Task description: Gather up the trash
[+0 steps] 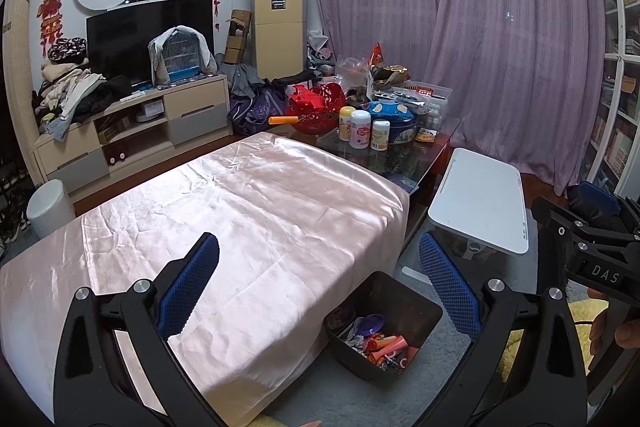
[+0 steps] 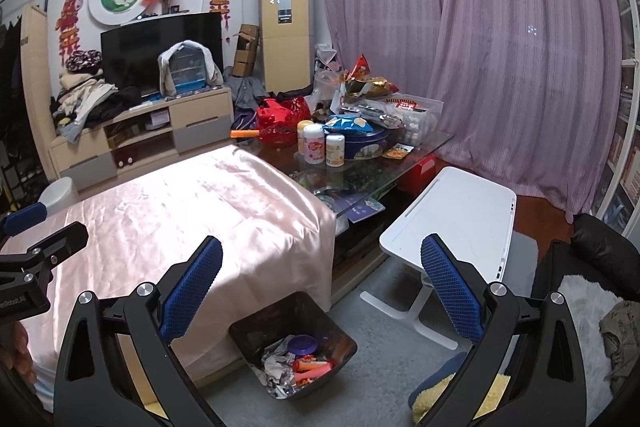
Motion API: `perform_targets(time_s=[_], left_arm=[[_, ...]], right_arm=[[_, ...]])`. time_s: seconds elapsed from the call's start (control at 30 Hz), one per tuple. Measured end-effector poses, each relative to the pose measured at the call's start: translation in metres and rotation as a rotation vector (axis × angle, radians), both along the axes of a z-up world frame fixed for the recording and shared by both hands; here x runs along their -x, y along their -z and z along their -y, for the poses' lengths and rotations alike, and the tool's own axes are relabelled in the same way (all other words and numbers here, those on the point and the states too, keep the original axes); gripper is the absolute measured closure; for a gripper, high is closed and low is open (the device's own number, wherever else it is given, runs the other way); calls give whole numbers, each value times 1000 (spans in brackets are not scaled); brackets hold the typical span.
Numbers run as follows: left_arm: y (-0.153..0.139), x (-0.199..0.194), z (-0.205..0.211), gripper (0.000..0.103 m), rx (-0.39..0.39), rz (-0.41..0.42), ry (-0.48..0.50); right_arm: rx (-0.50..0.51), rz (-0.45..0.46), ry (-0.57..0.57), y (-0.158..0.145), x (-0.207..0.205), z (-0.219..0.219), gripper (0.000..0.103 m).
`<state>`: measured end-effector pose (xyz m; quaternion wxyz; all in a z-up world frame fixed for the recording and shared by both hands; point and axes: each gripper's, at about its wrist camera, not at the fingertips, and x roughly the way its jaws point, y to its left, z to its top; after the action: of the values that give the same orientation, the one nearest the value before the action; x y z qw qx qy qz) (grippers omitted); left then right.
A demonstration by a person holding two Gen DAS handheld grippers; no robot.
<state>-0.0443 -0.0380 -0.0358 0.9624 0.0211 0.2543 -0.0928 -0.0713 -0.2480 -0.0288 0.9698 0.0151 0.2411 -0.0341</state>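
A dark trash bin (image 1: 416, 311) stands on the grey carpet beside the table; it also shows in the right wrist view (image 2: 256, 327). It holds crumpled foil, a purple lid (image 2: 303, 343) and orange pieces (image 1: 390, 343). My left gripper (image 1: 318, 283) is open and empty, held above the table's near corner and the bin. My right gripper (image 2: 320, 285) is open and empty, above the bin. The table is draped in a shiny pink cloth (image 1: 240, 211), which also shows in the right wrist view (image 2: 180, 207). The right gripper's body shows at the right edge of the left view.
A white lap desk (image 2: 460, 219) stands right of the table. The glass table's far end carries bottles (image 1: 359, 129), a blue tin (image 1: 394, 119), a red basket (image 1: 316, 103) and snack bags. A white bin (image 1: 50, 207) is at the left; a TV stand is behind.
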Motion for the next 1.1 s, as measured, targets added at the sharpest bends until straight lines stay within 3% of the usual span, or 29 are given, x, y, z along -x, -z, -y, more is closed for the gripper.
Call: perform_targets(time_s=[1.1], left_arm=[[1, -8, 6, 8, -16, -11, 3]], right_arm=[[-29, -14, 6, 3, -6, 9, 3]])
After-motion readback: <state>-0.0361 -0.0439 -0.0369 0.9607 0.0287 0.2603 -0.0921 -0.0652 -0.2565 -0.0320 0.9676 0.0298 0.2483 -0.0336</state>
